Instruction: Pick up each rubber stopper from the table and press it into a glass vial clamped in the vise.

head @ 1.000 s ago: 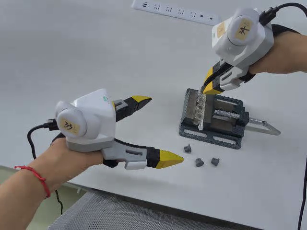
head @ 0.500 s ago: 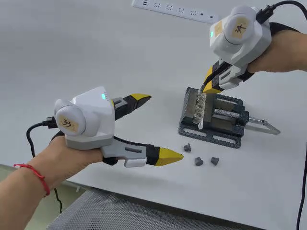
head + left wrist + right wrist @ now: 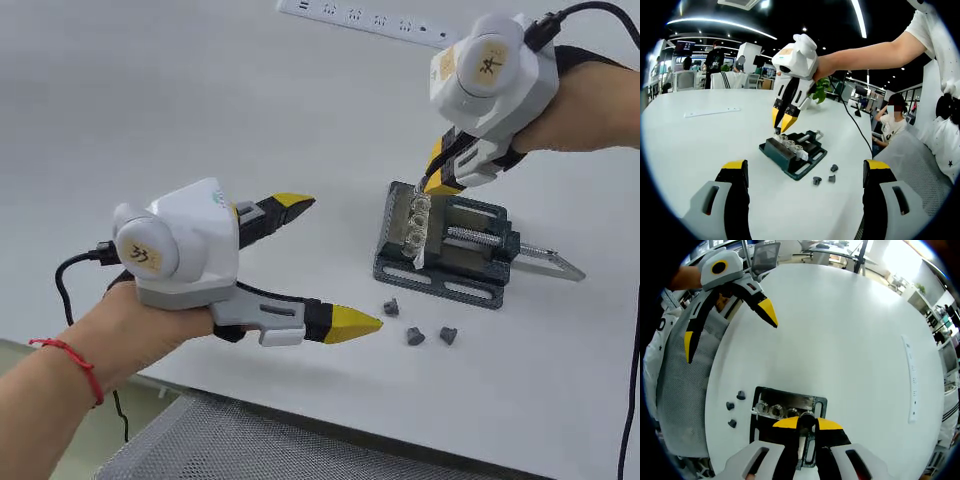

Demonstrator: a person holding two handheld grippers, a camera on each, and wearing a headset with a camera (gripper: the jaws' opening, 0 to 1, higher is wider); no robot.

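A dark vise (image 3: 470, 262) clamps a row of clear glass vials (image 3: 414, 225) on the white table. My right gripper (image 3: 431, 186) hangs tip-down over the row's far end, shut on a dark rubber stopper (image 3: 806, 420) pinched between its yellow tips. Three loose grey stoppers (image 3: 415, 337) lie on the table in front of the vise, also visible as stoppers (image 3: 831, 178) from the left. My left gripper (image 3: 330, 265) hovers left of the vise, open and holding nothing. Its wide-spread fingers (image 3: 735, 170) frame the vise (image 3: 792, 150) and the right gripper (image 3: 784, 120).
A white power strip (image 3: 365, 20) lies at the table's far edge. The vise's screw handle (image 3: 545, 262) sticks out to the right. A grey mesh chair (image 3: 220, 440) sits below the near table edge. People sit at desks in the background of the left gripper view.
The right gripper's body has leaned slightly left while its tips stay over the far vial. The left gripper has hardly moved.
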